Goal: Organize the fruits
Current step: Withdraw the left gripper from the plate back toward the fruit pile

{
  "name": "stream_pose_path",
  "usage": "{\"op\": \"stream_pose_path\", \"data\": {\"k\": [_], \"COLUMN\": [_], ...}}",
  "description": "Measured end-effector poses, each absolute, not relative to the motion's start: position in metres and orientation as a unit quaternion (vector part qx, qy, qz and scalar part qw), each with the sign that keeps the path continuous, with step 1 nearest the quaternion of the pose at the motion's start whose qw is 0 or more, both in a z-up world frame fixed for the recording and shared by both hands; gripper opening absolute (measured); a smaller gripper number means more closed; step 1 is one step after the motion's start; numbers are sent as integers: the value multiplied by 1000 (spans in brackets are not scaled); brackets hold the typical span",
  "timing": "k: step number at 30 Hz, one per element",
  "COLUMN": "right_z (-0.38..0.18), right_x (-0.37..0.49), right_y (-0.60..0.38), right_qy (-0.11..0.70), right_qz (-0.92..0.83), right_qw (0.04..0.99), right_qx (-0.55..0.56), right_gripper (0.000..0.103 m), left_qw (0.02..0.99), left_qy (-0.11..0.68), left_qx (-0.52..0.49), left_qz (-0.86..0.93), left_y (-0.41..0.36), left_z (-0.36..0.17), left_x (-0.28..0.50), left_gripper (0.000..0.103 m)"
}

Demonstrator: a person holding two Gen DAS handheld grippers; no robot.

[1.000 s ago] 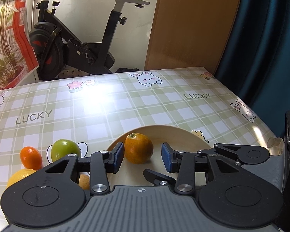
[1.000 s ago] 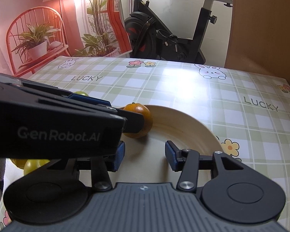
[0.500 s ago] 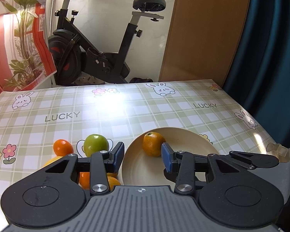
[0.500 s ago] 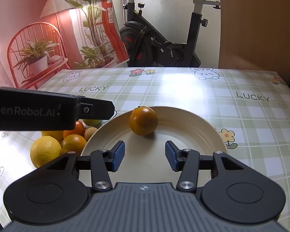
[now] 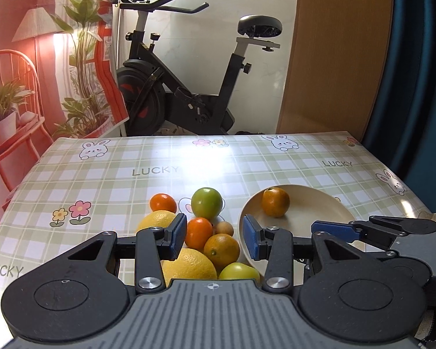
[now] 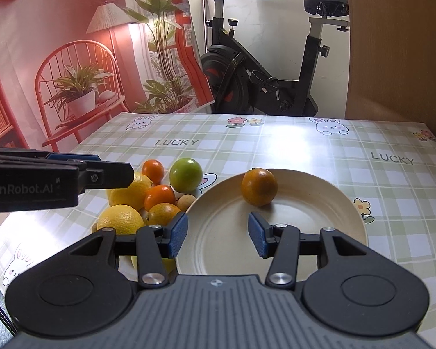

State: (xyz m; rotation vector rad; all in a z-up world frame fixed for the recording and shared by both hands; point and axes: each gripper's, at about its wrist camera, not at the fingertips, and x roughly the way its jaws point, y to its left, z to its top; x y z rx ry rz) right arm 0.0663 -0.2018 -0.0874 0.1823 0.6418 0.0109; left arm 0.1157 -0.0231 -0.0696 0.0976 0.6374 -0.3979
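A home room: an exercise bike (image 5: 189,87) stands behind a desk (image 5: 101,180) under a bunny-print checked cloth, beside a curtain (image 5: 415,72).

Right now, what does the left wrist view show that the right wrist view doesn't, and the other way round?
Only the left wrist view: a green fruit at the near end of the pile, and the right tool from the side, over the plate's near rim.
Only the right wrist view: the left tool's arm from the side, over the lemons, and the full round of the plate.
Both: one orange on the plate, the green apple, mandarins, two lemons and a small brown fruit piled beside the plate; each tool open and empty.
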Motion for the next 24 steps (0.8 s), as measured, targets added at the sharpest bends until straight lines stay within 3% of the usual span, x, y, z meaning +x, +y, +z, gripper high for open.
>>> {"op": "stream_pose_path", "data": {"k": [24], "right_z": [-90], "right_x": [53], "right_y": [-163], "right_qy": [317], "right_qz": [41], "right_qw": [946], "right_qx": [50], "right_gripper": [49], "left_qw": [935], "left_qy": [313], "left_qx": [17], "left_qz": [-167], "left_y": [6], "left_z": [-84], "left_x": [91], "left_gripper": [45]}}
